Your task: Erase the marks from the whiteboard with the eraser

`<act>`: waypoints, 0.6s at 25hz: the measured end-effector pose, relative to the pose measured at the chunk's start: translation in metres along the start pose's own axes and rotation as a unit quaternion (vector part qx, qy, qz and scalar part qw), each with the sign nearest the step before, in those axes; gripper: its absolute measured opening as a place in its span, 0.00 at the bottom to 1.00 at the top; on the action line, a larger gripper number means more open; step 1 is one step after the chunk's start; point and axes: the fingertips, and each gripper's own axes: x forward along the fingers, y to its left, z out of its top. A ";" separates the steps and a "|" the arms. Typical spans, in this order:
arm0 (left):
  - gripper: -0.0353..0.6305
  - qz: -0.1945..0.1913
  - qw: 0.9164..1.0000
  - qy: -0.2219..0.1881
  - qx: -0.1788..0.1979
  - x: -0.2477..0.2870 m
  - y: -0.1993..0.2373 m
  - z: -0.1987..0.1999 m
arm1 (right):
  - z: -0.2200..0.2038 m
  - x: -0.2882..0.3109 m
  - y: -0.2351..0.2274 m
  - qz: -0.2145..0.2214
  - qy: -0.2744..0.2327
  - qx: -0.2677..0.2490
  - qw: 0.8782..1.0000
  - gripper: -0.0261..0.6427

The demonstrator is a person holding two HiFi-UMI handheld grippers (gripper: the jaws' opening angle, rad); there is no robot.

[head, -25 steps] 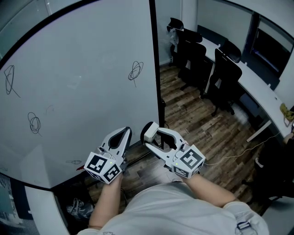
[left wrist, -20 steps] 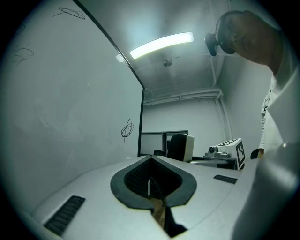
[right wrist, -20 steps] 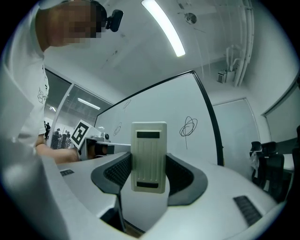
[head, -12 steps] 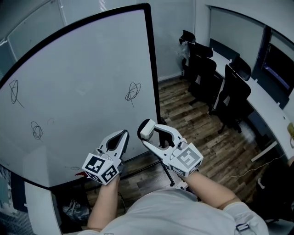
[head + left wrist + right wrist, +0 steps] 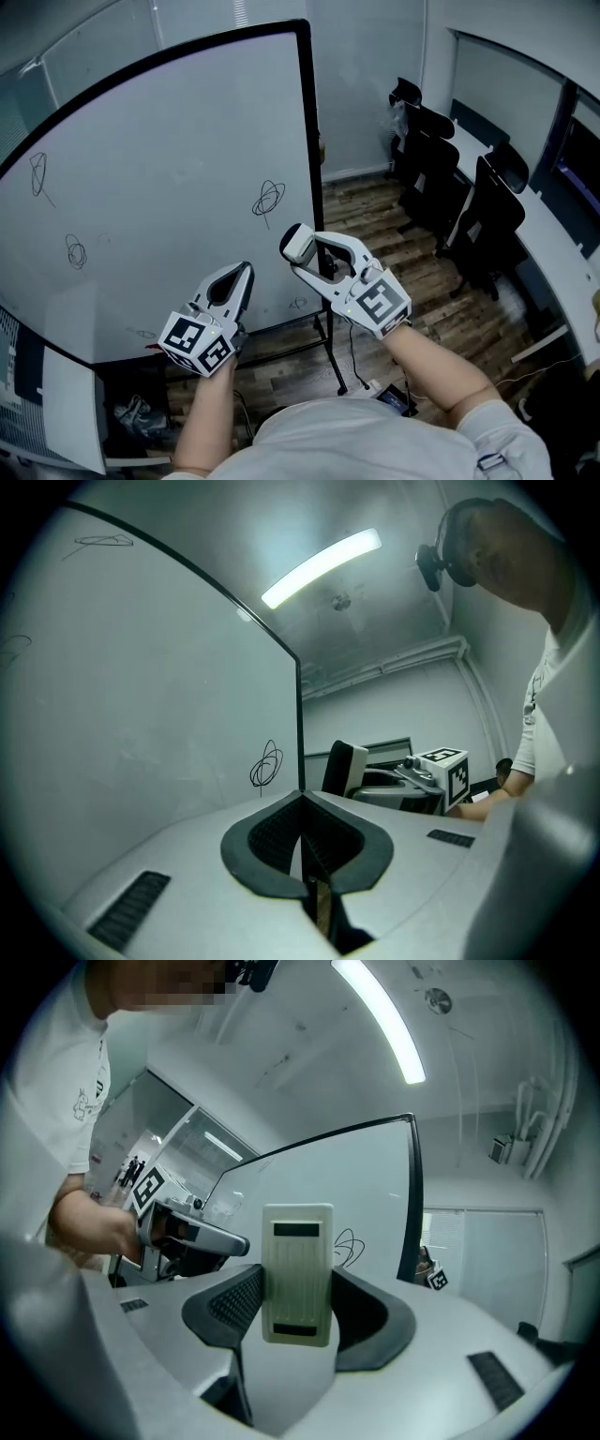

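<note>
While the R gripper (image 5: 307, 251) clamps the eraser (image 5: 296, 245) upright, the nearest scribble (image 5: 267, 199) on the whiteboard (image 5: 159, 141) lies just up-left of it, w/ the pad seemingly not yet touching. L gripper (image 5: 236, 274) hangs lower, jaws closed, empty.

Whiteboard (image 5: 141, 187) common to all views

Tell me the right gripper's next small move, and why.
Probably lift the right gripper up and left toward the nearest scribble on the whiteboard: it clamps the eraser, which sits below the mark, not yet on it.
</note>
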 end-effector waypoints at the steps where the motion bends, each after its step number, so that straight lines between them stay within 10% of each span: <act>1: 0.06 0.006 1.000 0.003 0.000 0.000 -0.001 0.000 | 0.001 0.003 -0.003 0.004 0.002 -0.014 1.000 0.39; 15: 0.06 0.006 1.000 0.016 -0.011 0.018 0.027 -0.009 | 0.050 0.057 -0.062 -0.014 0.034 -0.111 0.993 0.39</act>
